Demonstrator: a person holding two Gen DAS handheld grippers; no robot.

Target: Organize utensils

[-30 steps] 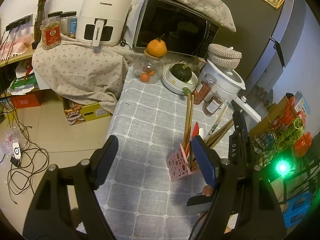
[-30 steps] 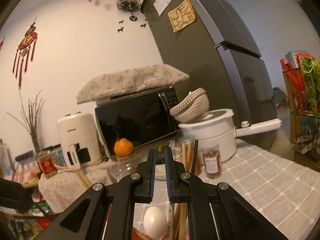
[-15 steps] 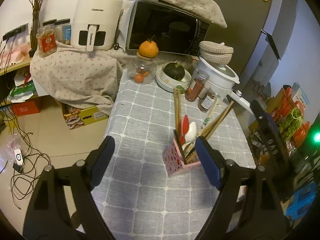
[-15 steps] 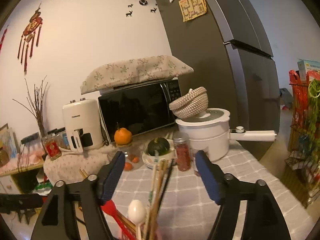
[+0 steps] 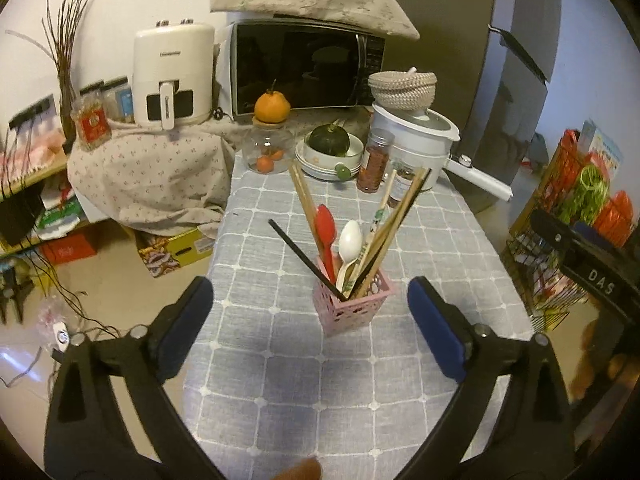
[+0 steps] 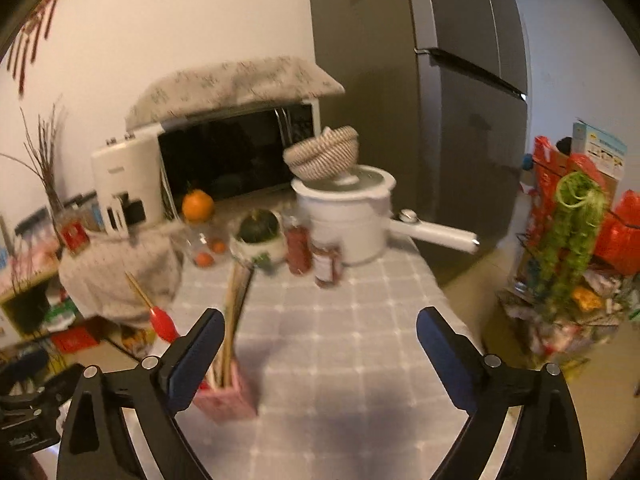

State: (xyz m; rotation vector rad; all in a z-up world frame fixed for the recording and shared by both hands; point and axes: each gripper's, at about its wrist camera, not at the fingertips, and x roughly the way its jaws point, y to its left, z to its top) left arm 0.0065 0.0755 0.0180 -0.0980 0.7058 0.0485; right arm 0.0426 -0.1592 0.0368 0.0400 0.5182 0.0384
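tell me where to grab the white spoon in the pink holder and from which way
Take the white spoon by the neck just under its bowl, coming from above. It stands nearly upright, bowl up, in the pink holder, with the red spoon and chopsticks close on either side, so only the top is free.

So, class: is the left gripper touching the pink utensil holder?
Apart. In the left wrist view the left gripper has just been opening; the pink utensil holder stands between its fingers, with bare tablecloth showing on both sides.
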